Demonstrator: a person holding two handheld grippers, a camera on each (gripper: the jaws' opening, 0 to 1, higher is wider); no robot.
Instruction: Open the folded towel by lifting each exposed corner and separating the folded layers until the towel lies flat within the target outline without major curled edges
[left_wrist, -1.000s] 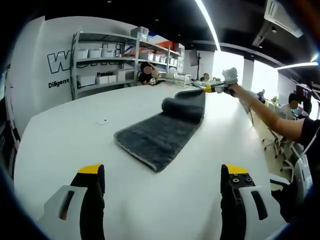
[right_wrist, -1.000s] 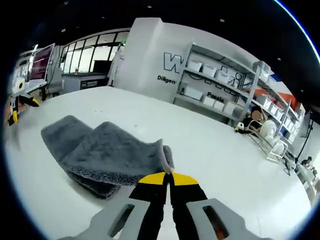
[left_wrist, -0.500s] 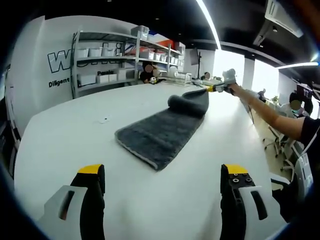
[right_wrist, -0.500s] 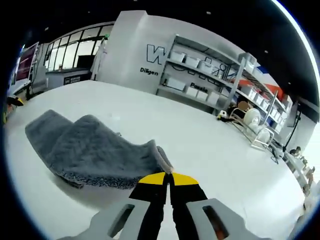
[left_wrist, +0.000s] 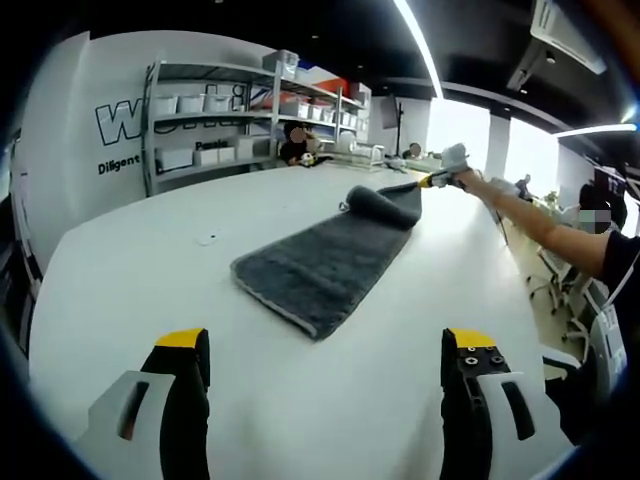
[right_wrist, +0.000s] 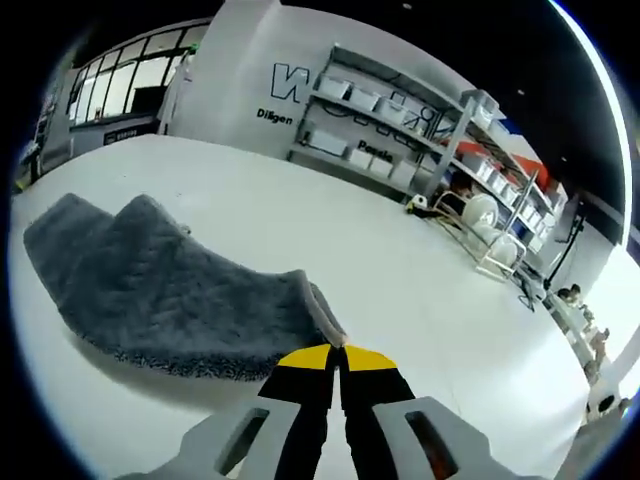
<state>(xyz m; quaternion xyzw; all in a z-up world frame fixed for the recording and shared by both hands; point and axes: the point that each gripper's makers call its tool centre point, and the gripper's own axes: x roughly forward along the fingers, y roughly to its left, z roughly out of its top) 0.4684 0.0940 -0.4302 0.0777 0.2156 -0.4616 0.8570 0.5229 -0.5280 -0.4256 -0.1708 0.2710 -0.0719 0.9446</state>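
Right tool (right_wrist: 338, 362) is pinched tight, yellow tips pressed together on a corner of the grey towel (right_wrist: 170, 295), and that corner rises off the white worktop (right_wrist: 400, 270) in a little peak right at the tips. From the right gripper view the towel runs away to the left, lying mostly spread, with a hump where a fold sits further back.

Over in the left gripper view, the left tool (left_wrist: 325, 375) hangs low above the worktop (left_wrist: 130, 270) with its jaws spread wide apart and nothing between them, well short of the towel (left_wrist: 320, 265). The towel stretches away as a long grey strip, its near end flat, its far end rolled up into a bump. Out at that far end sits the right tool (left_wrist: 432, 179), held at the end of the person's arm (left_wrist: 530, 225), which reaches straight out from the right, extended and nearly level above the worktop. Behind it all, metal shelving (left_wrist: 215, 120) with white bins stands against the wall.
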